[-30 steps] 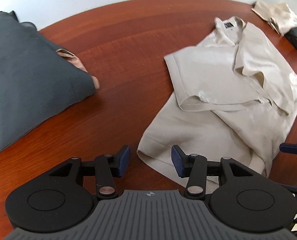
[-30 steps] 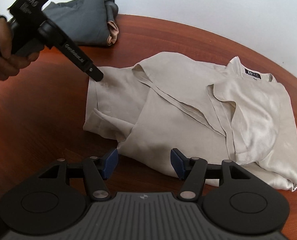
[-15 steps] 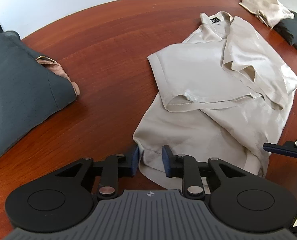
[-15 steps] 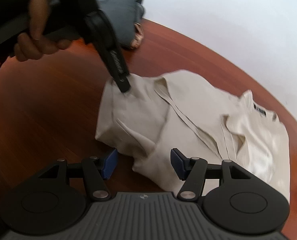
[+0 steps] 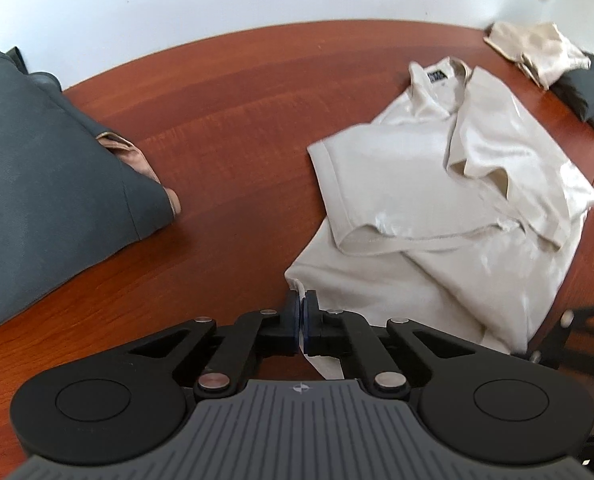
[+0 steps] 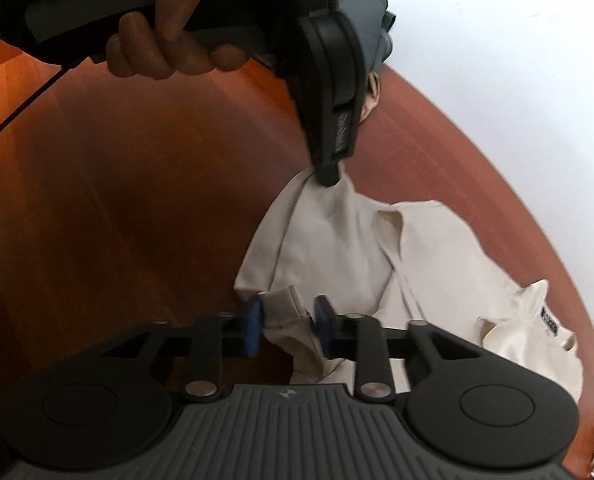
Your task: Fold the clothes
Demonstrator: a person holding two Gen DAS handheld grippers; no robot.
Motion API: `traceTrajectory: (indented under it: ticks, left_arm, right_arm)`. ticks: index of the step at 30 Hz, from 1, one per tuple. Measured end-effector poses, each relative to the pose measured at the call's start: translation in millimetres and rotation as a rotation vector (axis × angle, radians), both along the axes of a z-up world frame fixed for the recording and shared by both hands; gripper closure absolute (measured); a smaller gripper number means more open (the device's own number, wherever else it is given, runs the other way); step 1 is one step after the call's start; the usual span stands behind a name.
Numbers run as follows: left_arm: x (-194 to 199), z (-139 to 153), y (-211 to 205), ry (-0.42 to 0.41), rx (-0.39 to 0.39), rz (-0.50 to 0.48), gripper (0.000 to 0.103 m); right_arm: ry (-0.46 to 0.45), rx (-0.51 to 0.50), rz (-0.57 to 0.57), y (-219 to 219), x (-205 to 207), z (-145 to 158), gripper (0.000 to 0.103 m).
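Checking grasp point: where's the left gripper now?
Left gripper is shut on the shirt's near-left hem corner; the right-wrist view shows it lifting that corner off the table.

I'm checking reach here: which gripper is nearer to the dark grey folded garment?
Left. The left gripper, shut on the beige shirt hem corner, sits closer to the dark grey folded garment. The right gripper straddles the hem farther away.

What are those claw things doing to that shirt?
A person is folding a cream shirt on a round wooden table. The left gripper is pinched shut on the shirt's bottom corner. The right gripper is open, with the hem between its fingers, not yet clamped. A grey garment lies off to the side.
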State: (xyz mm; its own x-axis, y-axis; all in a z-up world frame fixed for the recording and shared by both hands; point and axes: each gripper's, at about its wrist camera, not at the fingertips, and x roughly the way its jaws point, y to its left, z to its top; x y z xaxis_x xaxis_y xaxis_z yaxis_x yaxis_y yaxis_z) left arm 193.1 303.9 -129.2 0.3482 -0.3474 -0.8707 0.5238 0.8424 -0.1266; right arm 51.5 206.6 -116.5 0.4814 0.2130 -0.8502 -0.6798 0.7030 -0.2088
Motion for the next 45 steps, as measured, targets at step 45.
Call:
traceTrajectory:
  ticks: [45]
  left_arm:
    - [48,52,-383,-0.062,-0.161,0.071,0.101]
  right_arm:
    - [0.117,0.499,-0.645,-404,61,4,0.089]
